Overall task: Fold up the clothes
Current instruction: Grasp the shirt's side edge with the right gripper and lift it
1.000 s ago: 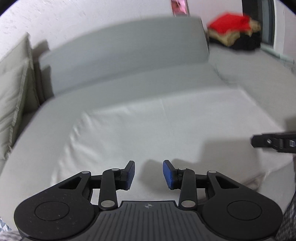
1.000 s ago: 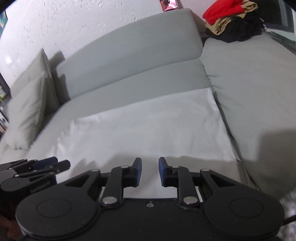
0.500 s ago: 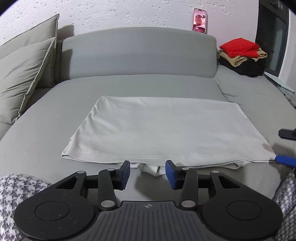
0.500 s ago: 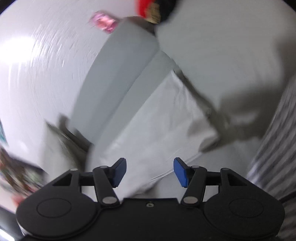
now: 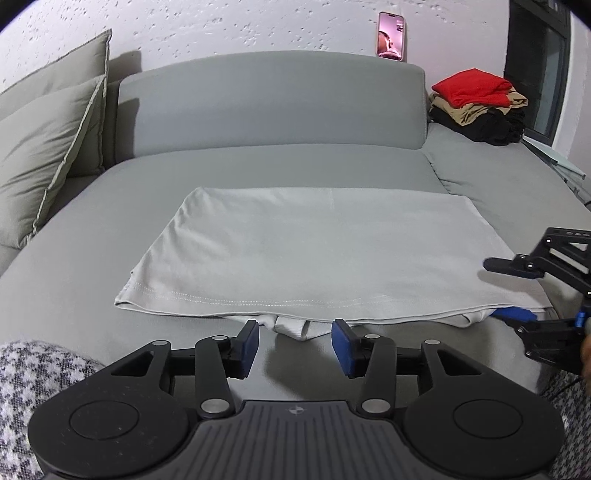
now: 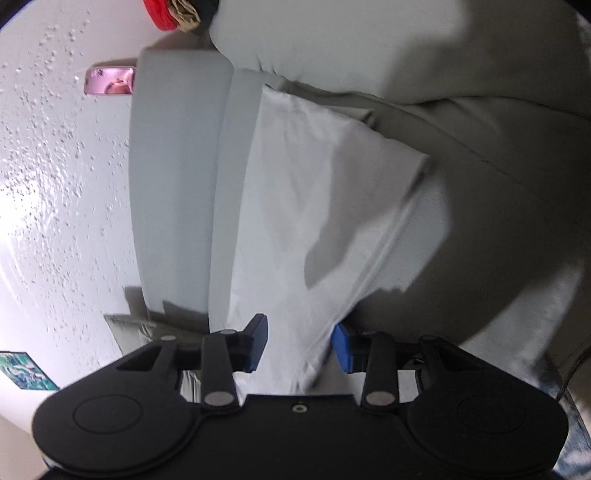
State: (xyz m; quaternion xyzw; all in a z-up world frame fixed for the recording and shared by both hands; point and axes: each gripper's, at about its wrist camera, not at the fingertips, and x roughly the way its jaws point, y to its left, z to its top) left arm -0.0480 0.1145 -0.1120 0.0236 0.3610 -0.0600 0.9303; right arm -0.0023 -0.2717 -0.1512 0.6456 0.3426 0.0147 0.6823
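- Since the earlier frames, the right gripper [image 6: 298, 345] has rolled onto its side and come down to the near right corner of the folded pale grey garment [image 5: 314, 254]; the left wrist view, blurred a second ago, is now sharp and level.
- Right gripper: jaws have just been closing. The garment's corner edge lies between the blue pads [image 6: 340, 347]; contact is not confirmed, so the jaws read as apart.
- Left gripper [image 5: 294, 343]: jaws have just been opening and stand apart, empty, just short of the garment's near hem, in line with a white ribbed fold [image 5: 295, 328] protruding beneath it.
- Garment: lies flat on the grey sofa seat [image 5: 74, 266], stitched hem toward the cameras.
- Readable text: none; a small emblem on the left gripper housing is illegible.
- Clearance: bare seat surrounds the garment on the left and far sides. Cushions [image 5: 44, 155] stand well left; a stack of folded clothes [image 5: 480, 105] sits far right; a phone [image 5: 390, 36] leans on the backrest top.
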